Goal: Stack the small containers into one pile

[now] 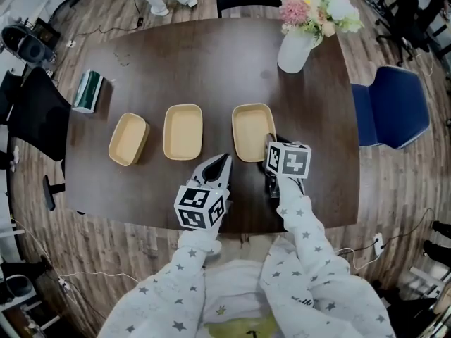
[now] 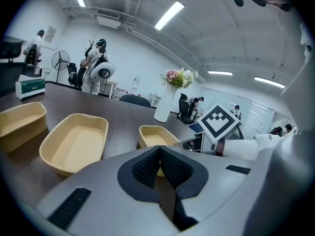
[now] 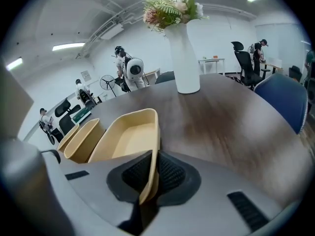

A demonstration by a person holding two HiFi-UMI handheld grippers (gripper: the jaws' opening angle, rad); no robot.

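Beige plastic sits in my grip. The right container (image 1: 252,131), just right of centre in the head view, has its near-right rim wall pinched between the pads of my right tool (image 3: 150,173), which is closed on that thin wall at the corner nearest me. I judge a corner hold suits lifting it and carrying it over a neighbour.

The middle container (image 1: 183,131) and the left container (image 1: 128,138) lie in a row to its left on the dark wood tabletop (image 1: 211,62). They stand apart from each other, mouths up, and nothing is nested yet.

My left tool (image 1: 224,159) hangs at lower centre, closed on nothing, its tips just short of the gap between the middle and right containers.

Open room runs across the upper tabletop. The white vase of flowers (image 1: 294,48) stands well clear at upper right, and a green box (image 1: 88,90) lies near the left edge. The tabletop's near edge is close behind both tools.
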